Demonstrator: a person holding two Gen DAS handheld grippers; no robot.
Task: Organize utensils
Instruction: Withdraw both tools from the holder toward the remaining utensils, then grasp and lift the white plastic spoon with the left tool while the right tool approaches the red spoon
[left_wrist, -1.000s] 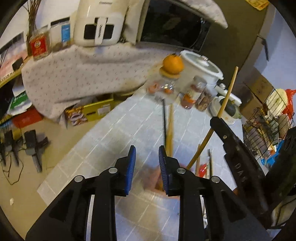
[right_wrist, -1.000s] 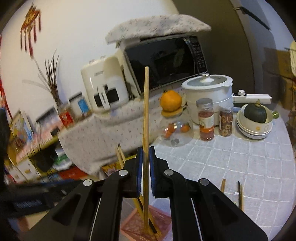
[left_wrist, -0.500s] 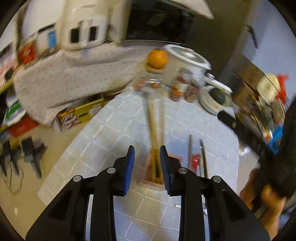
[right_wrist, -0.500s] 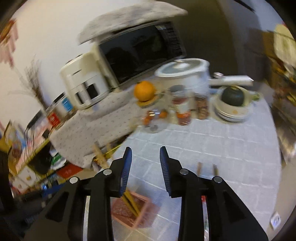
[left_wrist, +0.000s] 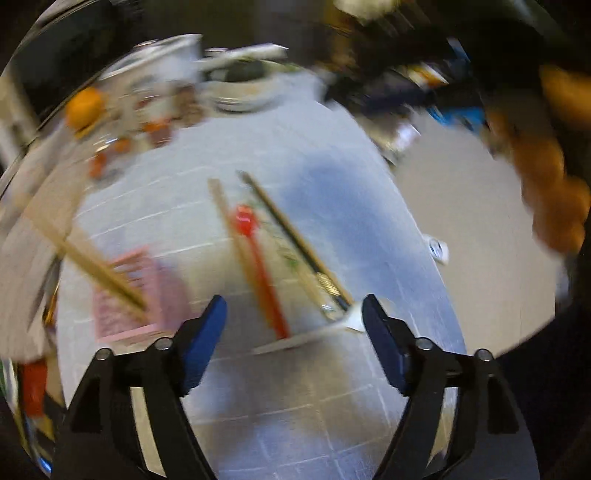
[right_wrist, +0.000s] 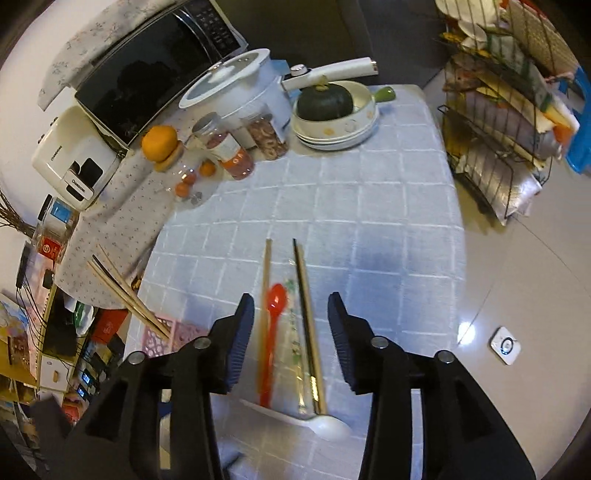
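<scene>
Loose utensils lie on the checked tablecloth (right_wrist: 369, 206): a red spoon (right_wrist: 271, 332), a wooden chopstick (right_wrist: 266, 280), a dark chopstick (right_wrist: 304, 295), a clear wrapped pack (right_wrist: 293, 332) and a white spoon (right_wrist: 317, 421) across their near ends. A pink holder (right_wrist: 162, 336) at the left edge holds leaning chopsticks (right_wrist: 122, 288). My right gripper (right_wrist: 291, 306) hovers above the row with its jaws opening and nothing pressed between them. The blurred left wrist view shows my left gripper (left_wrist: 293, 314), jaws opening wide and empty, over the red spoon (left_wrist: 255, 258) and white spoon (left_wrist: 325, 328), with the pink holder (left_wrist: 136, 291) to its left.
At the back stand a white pot (right_wrist: 236, 92), two jars (right_wrist: 229, 147), an orange (right_wrist: 160, 142) on a glass jar and stacked bowls (right_wrist: 336, 125) holding a green squash. A wire rack (right_wrist: 506, 122) stands on the floor past the table's right edge.
The right gripper let go of the upright wooden chopstick, which now leans in the pink holder. Both grippers swung right over the loose utensils, tilted downward and opened wider.
</scene>
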